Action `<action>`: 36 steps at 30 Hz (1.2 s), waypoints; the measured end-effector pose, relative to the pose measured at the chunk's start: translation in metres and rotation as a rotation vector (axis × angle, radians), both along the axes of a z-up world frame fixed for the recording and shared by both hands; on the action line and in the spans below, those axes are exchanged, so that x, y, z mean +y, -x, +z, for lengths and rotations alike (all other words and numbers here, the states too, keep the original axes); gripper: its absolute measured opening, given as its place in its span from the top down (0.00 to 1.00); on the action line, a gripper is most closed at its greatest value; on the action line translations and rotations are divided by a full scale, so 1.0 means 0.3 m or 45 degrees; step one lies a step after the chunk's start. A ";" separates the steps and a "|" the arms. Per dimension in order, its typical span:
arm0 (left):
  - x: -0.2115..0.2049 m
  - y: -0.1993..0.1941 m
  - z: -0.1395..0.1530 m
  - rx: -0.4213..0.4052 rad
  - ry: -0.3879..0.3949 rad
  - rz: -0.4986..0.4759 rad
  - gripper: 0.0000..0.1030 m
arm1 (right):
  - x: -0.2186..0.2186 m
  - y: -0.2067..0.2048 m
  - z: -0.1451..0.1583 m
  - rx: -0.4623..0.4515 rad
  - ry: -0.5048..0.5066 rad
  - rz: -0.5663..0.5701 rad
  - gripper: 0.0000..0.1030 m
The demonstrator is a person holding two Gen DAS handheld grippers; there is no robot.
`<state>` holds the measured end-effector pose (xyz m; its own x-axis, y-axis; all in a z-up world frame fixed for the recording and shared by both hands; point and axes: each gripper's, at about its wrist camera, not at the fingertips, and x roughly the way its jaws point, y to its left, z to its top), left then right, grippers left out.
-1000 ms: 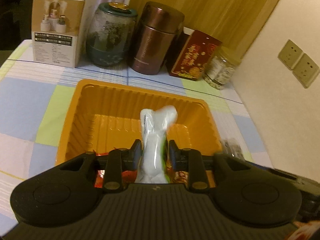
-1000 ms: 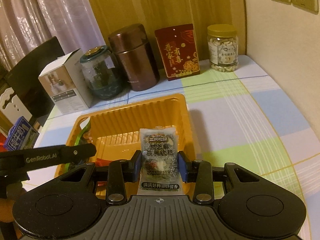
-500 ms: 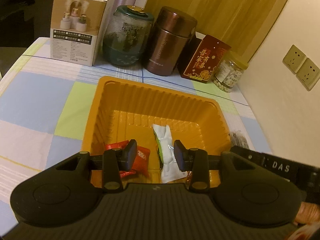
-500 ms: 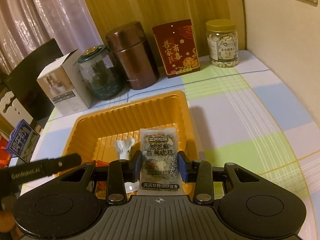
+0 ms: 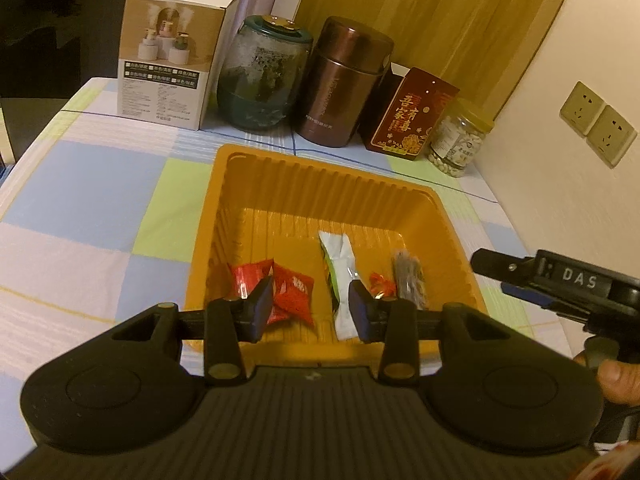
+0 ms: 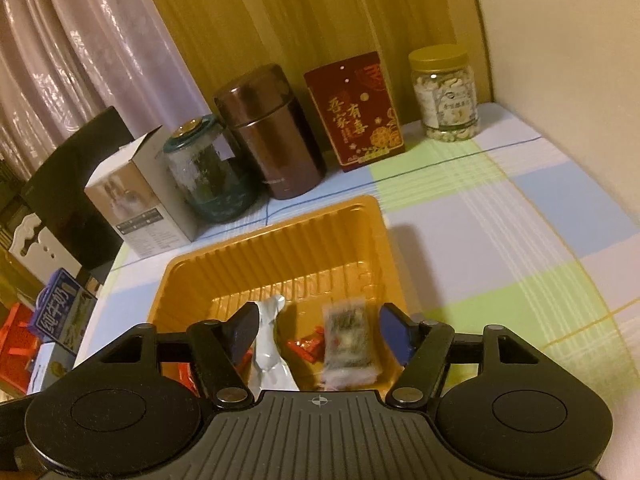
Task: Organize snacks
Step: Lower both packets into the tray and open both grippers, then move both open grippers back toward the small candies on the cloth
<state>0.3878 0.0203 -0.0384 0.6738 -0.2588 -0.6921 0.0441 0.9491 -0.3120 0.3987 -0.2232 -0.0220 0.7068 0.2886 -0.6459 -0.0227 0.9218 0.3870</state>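
An orange plastic tray (image 5: 304, 188) sits mid-table. In it lie two red packets (image 5: 292, 288), a white-and-green packet (image 5: 340, 268), a small red candy (image 5: 382, 282) and a dark sesame packet (image 5: 408, 280). My left gripper (image 5: 311, 296) hovers over the tray's near edge, its jaws opening with nothing pressed between them. My right gripper (image 6: 320, 320) is over the tray (image 6: 280, 264) with its jaws opening wide. The dark packet (image 6: 348, 340), blurred, is loose between its jaws, touching neither pad. The white packet (image 6: 268, 340) lies at the left fingertip. In the left wrist view the right gripper (image 5: 552, 280) reaches in at the right.
Along the back stand a white carton (image 5: 172, 60), a glass jar (image 5: 260, 76), a brown canister (image 5: 340, 84), a red box (image 5: 412, 112) and a nut jar (image 5: 456, 140). A wall with sockets (image 5: 596, 124) bounds the right side. A blue carton (image 6: 60, 316) sits beyond the table's left edge.
The left gripper let go of the white-and-green packet, which now lies in the tray, and drew back. The right gripper's jaws sprang apart and the dark packet dropped toward the tray floor.
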 end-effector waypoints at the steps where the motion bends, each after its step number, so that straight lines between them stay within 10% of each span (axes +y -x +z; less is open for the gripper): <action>1: -0.001 0.015 0.005 -0.001 -0.001 -0.003 0.62 | -0.005 0.016 0.007 -0.001 0.005 -0.006 0.35; 36: 0.007 0.843 0.240 -0.071 -0.091 0.062 0.16 | 0.066 0.891 0.207 -0.044 0.198 0.038 0.34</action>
<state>0.1349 0.0223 0.0335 0.7224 -0.1762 -0.6686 0.0127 0.9702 -0.2420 0.1315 -0.2034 0.0401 0.7218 0.2079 -0.6601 -0.0615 0.9693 0.2380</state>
